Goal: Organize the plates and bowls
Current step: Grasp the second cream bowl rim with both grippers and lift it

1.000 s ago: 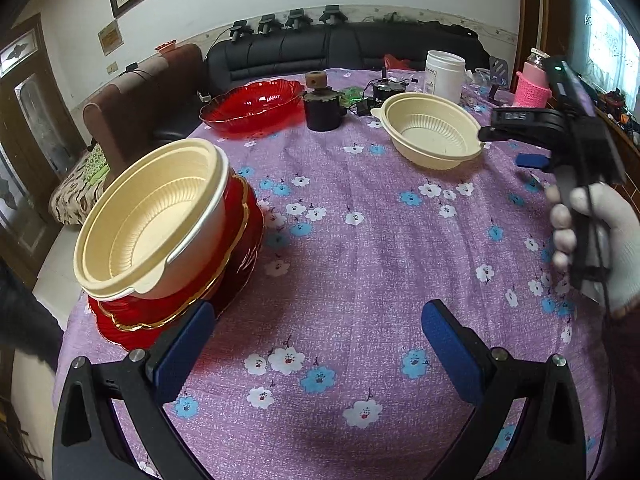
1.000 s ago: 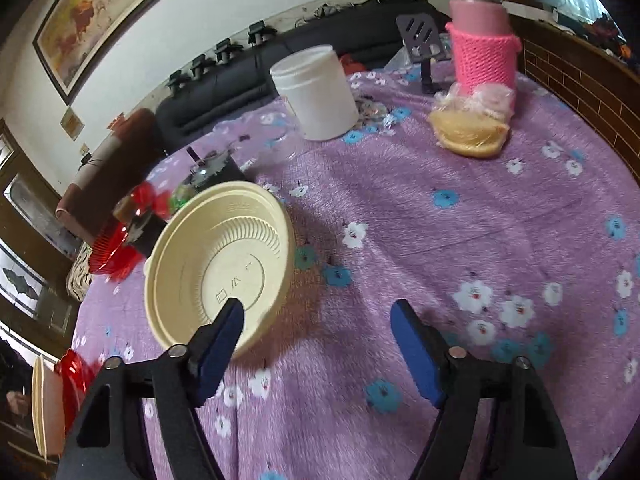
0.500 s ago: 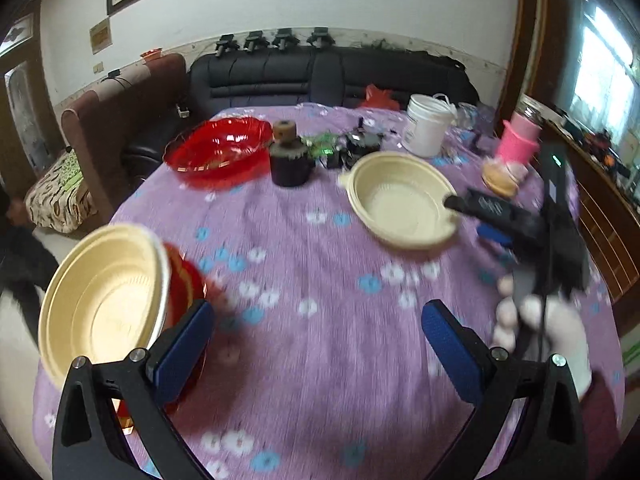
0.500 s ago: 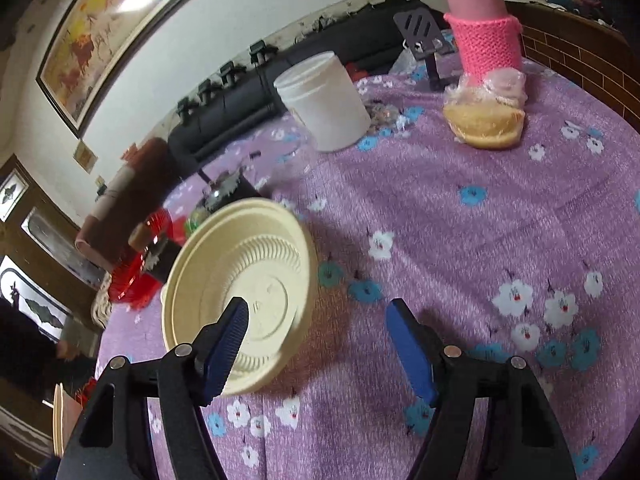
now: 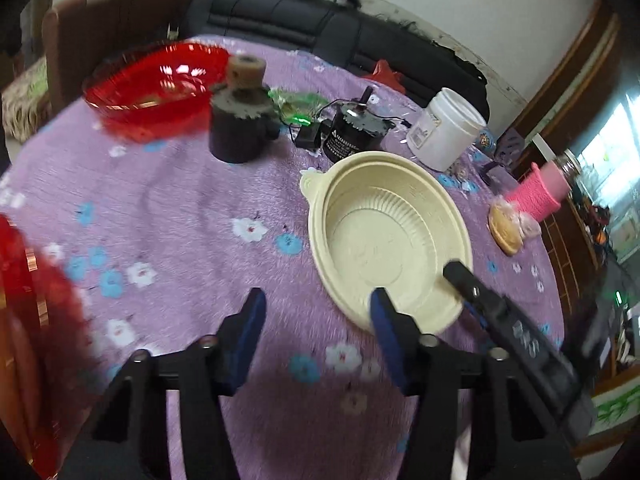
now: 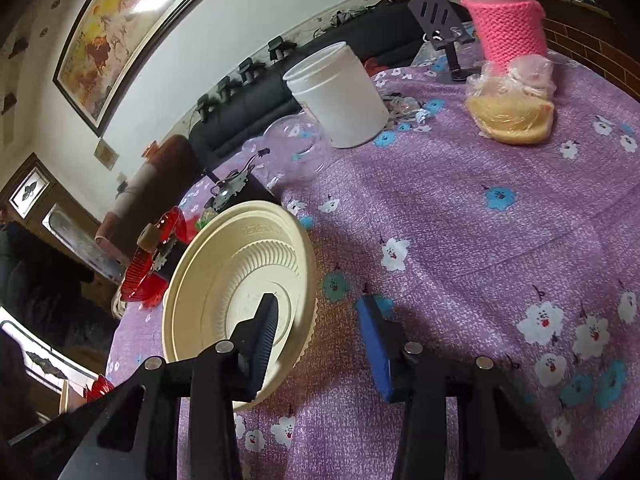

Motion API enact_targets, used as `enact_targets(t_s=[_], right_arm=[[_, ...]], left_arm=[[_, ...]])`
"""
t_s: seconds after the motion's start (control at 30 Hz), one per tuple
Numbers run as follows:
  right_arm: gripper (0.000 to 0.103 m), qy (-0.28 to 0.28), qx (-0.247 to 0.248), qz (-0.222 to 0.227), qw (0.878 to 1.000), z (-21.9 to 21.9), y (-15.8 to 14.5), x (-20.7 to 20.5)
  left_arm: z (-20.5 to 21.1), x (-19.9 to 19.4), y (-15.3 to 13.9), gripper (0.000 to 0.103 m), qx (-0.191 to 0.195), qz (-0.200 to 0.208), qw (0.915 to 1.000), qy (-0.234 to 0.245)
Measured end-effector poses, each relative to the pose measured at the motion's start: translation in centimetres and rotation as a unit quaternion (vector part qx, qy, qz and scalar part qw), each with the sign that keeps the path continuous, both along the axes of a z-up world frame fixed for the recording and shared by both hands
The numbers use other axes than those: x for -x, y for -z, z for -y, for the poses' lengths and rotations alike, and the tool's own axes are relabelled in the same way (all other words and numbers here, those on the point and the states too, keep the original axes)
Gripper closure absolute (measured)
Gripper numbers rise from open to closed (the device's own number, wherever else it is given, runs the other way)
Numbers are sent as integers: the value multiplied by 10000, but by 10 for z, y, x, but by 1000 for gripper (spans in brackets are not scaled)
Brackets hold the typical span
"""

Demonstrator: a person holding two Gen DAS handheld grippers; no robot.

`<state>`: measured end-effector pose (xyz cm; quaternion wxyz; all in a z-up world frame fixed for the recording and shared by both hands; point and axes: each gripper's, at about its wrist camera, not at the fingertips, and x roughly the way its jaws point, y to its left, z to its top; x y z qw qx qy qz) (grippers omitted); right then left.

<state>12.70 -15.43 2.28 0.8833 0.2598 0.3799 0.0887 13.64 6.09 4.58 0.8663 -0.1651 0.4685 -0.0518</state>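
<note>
Cream plastic bowl sits toward the right side of the round table, on the purple floral cloth, just in front of a white tub.

Right gripper: jaws have just been closing and now stand at a middling gap, straddling the bowl's near rim. Left finger lies inside the bowl, right finger outside on the cloth. Cannot tell whether the pads press the wall yet; in the right wrist view a gap shows between the outer pad and the rim, so I read it as not yet clamped.

Left gripper: jaws have also just been closing, narrower than full spread, nothing between them. It hangs over bare cloth just beside the bowl's near edge.

Progress, judged: part done. A red stack shows at the table's near left edge, heavily blurred; whether a bowl tops it cannot be made out here. Left to do: this cream bowl, and the red glass dish at the far left edge, both apart from the stack.

Hard to read: left wrist view is smeared. Red stack is cut off by the frame. The bowl hides the right gripper's left pad tip. Dark cylinders and cables at the far edge are not identifiable.
</note>
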Motion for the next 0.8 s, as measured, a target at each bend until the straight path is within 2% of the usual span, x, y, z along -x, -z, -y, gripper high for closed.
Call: enact_targets(t_s=[0.2, 0.37, 0.4, 0.47, 0.53, 0.6, 0.67, 0.8], right_arm=[[60, -109, 274, 139, 9995, -7, -3, 0], [60, -174, 167, 50, 9997, -6, 3, -5], [60, -180, 157, 35, 9997, -6, 4, -5], [62, -188, 133, 30, 9997, -6, 5, -7], [67, -217, 134, 46, 9997, -7, 6, -7], [70, -238, 168, 85, 9995, -9, 5, -6], [73, -268, 188, 125, 9994, -12, 4, -5], [86, -373, 170, 150, 9990, -16, 3, -3]], left_arm=[[1, -23, 17, 54, -31, 29, 9998, -202], [1, -38, 35, 55, 102, -85, 9998, -177], [2, -38, 34, 55, 59, 1, 9998, -182], [2, -39, 33, 63, 51, 18, 9999, -137], [-1, -40, 35, 66, 211, -18, 9997, -90], [-2, -40, 34, 73, 286, 0, 9996, -48], [0, -40, 34, 85, 374, 11, 9992, 110], [7, -38, 30, 89, 276, 82, 9994, 201]])
